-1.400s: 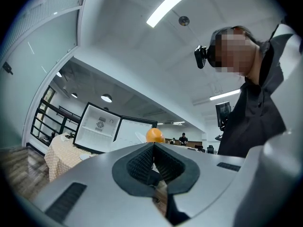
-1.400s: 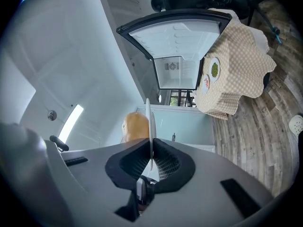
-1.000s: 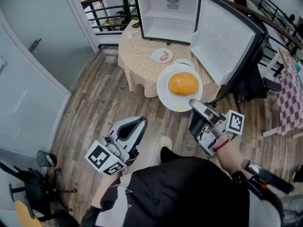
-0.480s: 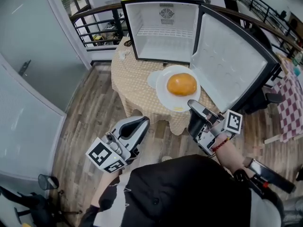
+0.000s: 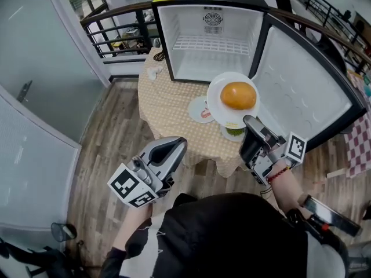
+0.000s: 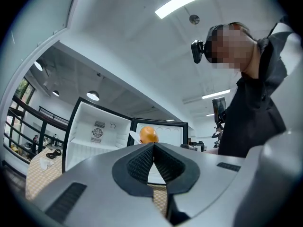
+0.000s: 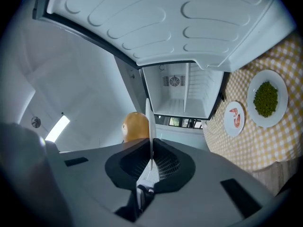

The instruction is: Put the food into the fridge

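A white plate with an orange round bun hangs over the table's right side, in front of the open fridge. My right gripper is shut on the plate's near rim. In the right gripper view the plate stands edge-on between the pads, the bun to its left. My left gripper is shut and empty, low at the table's near edge; its shut jaws point at the fridge. A shrimp plate and a plate of greens lie on the table.
The fridge stands on a round table with a yellow checked cloth. Its door swings wide open to the right. A cable and a small white thing lie left of the fridge. A glass wall runs along the left, with a railing behind.
I have come closer to the table. The right gripper has carried the plate with the bun up and toward the fridge; it now covers most of the greens plate. Both grippers stay shut.
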`<action>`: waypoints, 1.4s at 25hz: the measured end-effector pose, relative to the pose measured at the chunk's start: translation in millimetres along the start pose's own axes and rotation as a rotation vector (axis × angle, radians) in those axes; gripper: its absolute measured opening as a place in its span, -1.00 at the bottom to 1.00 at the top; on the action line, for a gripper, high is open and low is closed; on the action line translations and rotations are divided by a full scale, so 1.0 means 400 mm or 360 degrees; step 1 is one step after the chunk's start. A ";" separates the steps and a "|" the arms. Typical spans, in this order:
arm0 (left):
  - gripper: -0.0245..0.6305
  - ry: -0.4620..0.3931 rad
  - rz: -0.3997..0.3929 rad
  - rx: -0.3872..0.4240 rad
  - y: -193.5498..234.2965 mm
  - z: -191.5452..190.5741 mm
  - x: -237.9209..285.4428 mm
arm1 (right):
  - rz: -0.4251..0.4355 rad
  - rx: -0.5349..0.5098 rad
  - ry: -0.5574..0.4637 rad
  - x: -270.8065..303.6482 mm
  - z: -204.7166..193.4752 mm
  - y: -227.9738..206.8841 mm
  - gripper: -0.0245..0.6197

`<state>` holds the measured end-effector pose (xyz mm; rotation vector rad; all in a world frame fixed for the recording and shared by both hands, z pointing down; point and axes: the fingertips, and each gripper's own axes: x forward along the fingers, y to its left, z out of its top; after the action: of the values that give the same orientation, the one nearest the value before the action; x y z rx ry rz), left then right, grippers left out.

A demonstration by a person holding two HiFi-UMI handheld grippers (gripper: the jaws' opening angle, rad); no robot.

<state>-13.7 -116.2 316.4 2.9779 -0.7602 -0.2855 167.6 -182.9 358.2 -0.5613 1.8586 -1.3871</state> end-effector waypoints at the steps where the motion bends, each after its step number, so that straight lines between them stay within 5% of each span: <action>1: -0.89 0.0003 -0.0016 -0.0004 0.023 0.001 0.001 | -0.0009 -0.0002 -0.0028 0.016 0.009 -0.011 -0.85; 19: -0.89 0.0097 -0.0491 -0.0093 0.377 0.051 -0.066 | -0.0065 -0.0093 -0.0498 0.280 -0.074 -0.101 -0.84; 35: -0.89 0.0178 -0.0664 -0.0298 0.552 0.036 -0.057 | -0.0209 -0.0221 -0.0889 0.302 -0.076 -0.109 -0.84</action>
<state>-139.9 -298.8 327.8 2.9119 -0.0879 -0.1911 64.2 -264.3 367.7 -1.0394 1.4834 -1.0414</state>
